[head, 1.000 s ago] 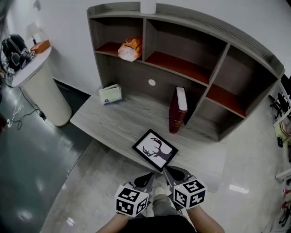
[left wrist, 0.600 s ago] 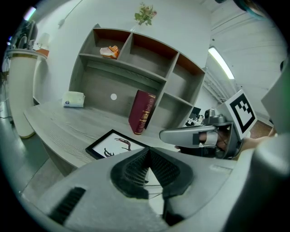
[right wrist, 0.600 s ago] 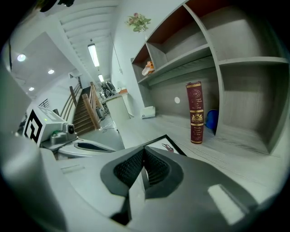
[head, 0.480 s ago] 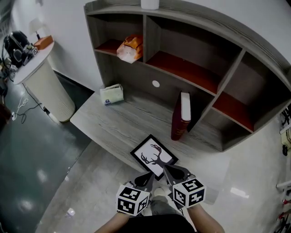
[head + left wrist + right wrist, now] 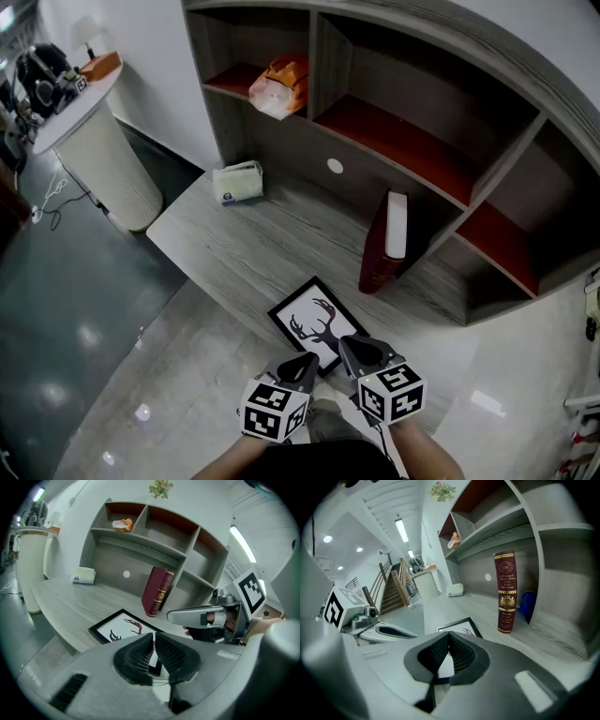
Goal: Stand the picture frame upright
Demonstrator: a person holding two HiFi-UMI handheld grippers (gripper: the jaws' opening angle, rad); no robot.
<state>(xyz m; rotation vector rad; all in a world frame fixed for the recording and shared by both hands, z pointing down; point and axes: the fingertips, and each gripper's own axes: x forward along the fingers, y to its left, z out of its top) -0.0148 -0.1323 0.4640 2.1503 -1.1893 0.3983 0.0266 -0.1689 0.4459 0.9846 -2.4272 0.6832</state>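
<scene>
Left gripper (image 5: 153, 637): jaws pressed together, nothing between | right gripper (image 5: 448, 636): likewise clenched, empty | both tips hung side by side over the picture frame's (image 5: 317, 325) near corner, probably lining up a lift | frame lay flat, face up, at the desk's (image 5: 234, 246) front edge | red book (image 5: 384, 246) stood behind.

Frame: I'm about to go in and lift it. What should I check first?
1. Frame flat, near the desk's front edge: ok.
2. Left gripper fingers apart for a grasp: not ok, together.
3. Right gripper fingers apart: not ok, together.
4. Room to stand it: ok, bare desk between frame and book.
5. Prop on the frame's back: cannot tell, hidden underneath.
</scene>
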